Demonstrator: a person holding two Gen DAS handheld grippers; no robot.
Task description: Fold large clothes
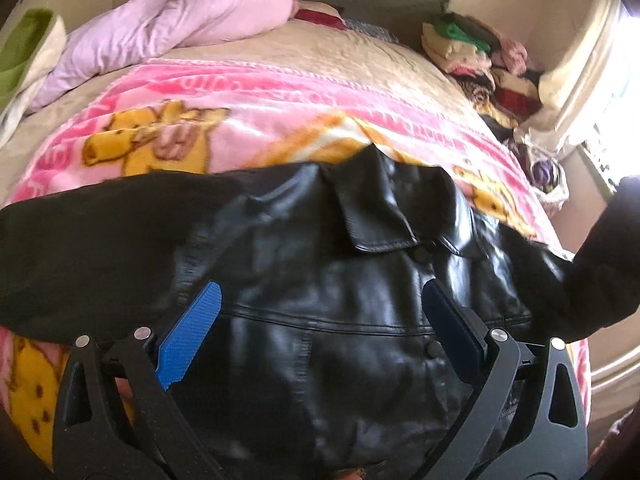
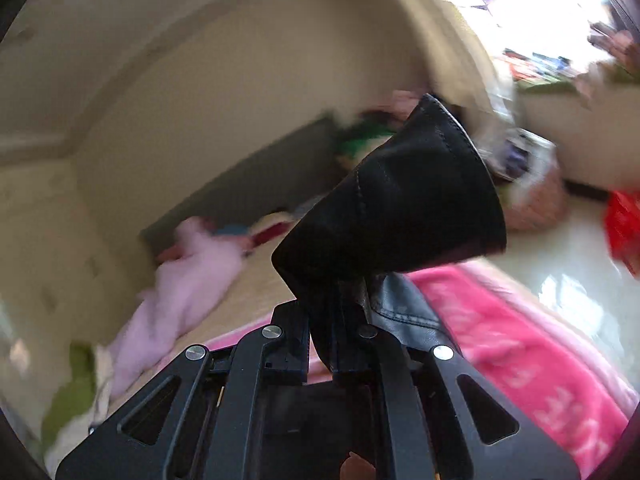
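Note:
A black leather jacket lies front up on a pink cartoon blanket, collar away from me, its left sleeve stretched to the left. My left gripper is open just above the jacket's chest, its blue pads wide apart. My right gripper is shut on the cuff of the jacket's right sleeve and holds it up off the bed, the cuff sticking up beyond the fingers. The raised sleeve shows at the right edge of the left wrist view.
A crumpled lilac garment lies at the far end of the bed. Folded clothes are piled at the far right by the wall. A green item sits at the left. A bright window and pale floor lie to the right.

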